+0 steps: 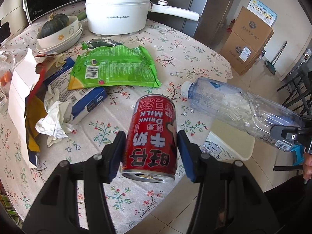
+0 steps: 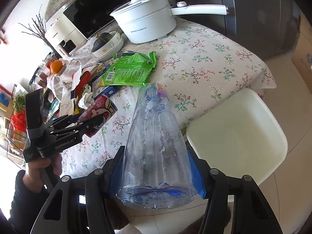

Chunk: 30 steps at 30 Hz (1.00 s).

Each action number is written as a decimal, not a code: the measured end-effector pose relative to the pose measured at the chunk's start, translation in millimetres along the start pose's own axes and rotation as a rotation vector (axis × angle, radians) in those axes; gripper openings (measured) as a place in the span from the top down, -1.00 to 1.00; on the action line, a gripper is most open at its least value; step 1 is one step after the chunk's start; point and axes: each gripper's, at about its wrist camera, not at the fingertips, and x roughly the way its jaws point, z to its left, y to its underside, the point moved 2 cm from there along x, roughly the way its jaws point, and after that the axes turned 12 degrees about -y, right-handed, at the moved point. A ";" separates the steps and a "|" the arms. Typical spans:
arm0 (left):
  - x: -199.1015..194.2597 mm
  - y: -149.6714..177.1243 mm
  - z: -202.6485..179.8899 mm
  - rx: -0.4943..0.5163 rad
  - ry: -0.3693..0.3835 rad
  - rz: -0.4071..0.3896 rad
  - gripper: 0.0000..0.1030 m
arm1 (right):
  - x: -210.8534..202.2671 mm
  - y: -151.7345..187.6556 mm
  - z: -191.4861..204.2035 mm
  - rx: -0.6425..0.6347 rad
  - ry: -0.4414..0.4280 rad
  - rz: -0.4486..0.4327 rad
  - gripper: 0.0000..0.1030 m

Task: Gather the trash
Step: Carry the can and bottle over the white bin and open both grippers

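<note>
My left gripper (image 1: 151, 148) is shut on a red milk-drink can (image 1: 154, 132) and holds it above the near edge of the flowered table (image 1: 187, 58). The can also shows in the right wrist view (image 2: 99, 111). My right gripper (image 2: 156, 165) is shut on an empty clear plastic bottle (image 2: 154, 144), held by its base with the cap pointing at the table. The bottle also shows in the left wrist view (image 1: 239, 107). A green snack bag (image 1: 115, 68), a blue-and-white carton (image 1: 81, 97), crumpled paper (image 1: 54, 120) and torn wrappers (image 1: 25, 97) lie on the table's left side.
A white electric pot (image 1: 119, 9) and stacked bowls holding a green squash (image 1: 58, 31) stand at the back. A white stool (image 2: 236, 134) is by the table's near edge. Cardboard boxes (image 1: 247, 39) and a fridge (image 1: 210, 9) are at the right.
</note>
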 end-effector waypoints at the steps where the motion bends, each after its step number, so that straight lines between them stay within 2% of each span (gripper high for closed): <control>1: 0.4 -1.1 -5.1 0.006 0.004 -0.002 -0.08 | -4.9 0.3 -4.2 0.007 0.008 -0.011 -0.18; 16: 10.4 -15.2 -90.6 0.100 0.078 -0.014 -0.08 | -62.3 20.4 -93.9 0.189 0.104 -0.117 -0.18; 24: 21.8 -22.2 -150.6 0.162 0.126 -0.013 -0.08 | -82.7 38.7 -135.8 0.276 0.156 -0.137 -0.18; 30: 38.6 -22.8 -192.8 0.213 0.149 0.002 -0.08 | -85.9 50.4 -164.7 0.333 0.189 -0.120 -0.19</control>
